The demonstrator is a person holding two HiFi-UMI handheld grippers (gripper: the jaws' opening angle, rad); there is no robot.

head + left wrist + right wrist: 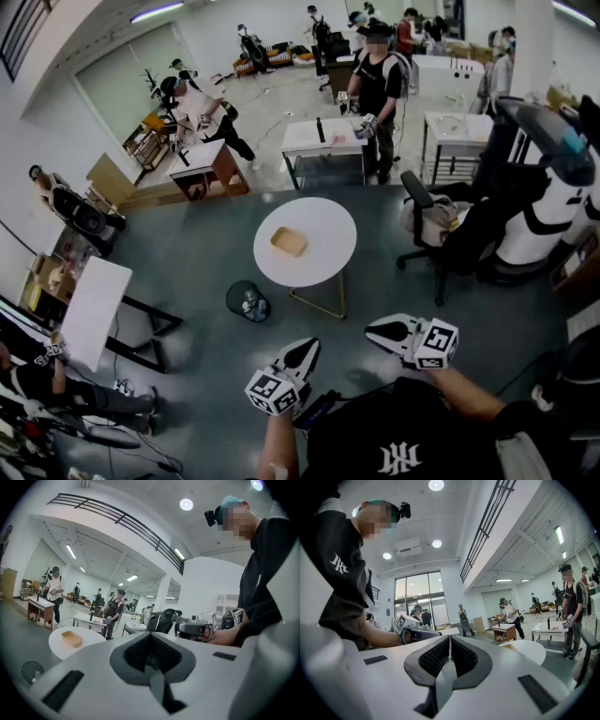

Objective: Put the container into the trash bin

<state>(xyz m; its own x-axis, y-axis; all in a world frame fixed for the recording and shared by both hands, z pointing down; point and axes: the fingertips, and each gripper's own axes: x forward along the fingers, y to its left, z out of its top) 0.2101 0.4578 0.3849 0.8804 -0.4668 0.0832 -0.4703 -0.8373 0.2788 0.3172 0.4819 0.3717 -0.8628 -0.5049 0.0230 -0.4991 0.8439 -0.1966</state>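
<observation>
Left tool (305, 350) and right tool (374, 328): both jaw pairs pressed together, nothing between them. Held level and close to the body, tips angled toward one another; reads as a resting carry, approach not begun.

Container (289, 241): tan, shallow, open side up, alone on the round white surface (328, 267), well ahead of both tools, untouched. Its upright rim looks the natural pinch point.

Trash bin (247, 301): dark, on the floor ahead and left of the left tool, nearer than the container, just beside the surface; short carry once lifted. Jaws must spread first
</observation>
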